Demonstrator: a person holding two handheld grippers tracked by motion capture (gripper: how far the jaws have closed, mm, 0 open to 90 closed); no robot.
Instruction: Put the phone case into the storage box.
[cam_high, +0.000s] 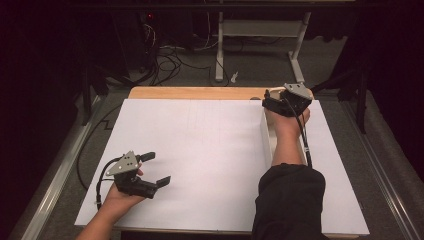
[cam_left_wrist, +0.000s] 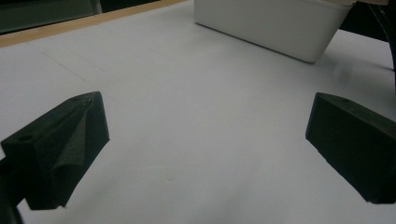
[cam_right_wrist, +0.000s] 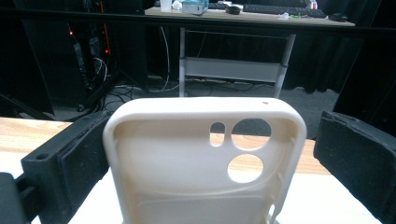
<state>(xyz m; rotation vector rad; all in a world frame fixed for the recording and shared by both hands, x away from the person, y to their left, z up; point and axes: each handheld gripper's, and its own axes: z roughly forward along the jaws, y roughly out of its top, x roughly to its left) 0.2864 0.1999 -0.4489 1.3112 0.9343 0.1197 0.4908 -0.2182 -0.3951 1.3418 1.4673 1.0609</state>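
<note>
White sheet (cam_high: 200, 150), phone case (cam_right_wrist: 205, 158) between jaws

I see a wooden desk (cam_high: 200, 93) under a big white sheet (cam_high: 200, 150) covering nearly all of it; a white rectangular bin (cam_left_wrist: 275, 25) sits on the sheet, far right.

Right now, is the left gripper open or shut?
Open. The left gripper has its two jaws spread wide above the bare white sheet, with nothing between them.

cream plastic phone case (cam_right_wrist: 205, 158): smooth, matt
white rectangular plastic bin (cam_left_wrist: 271, 23): smooth, slightly glossy
wooden table edge (cam_high: 195, 93): light, matt
</note>
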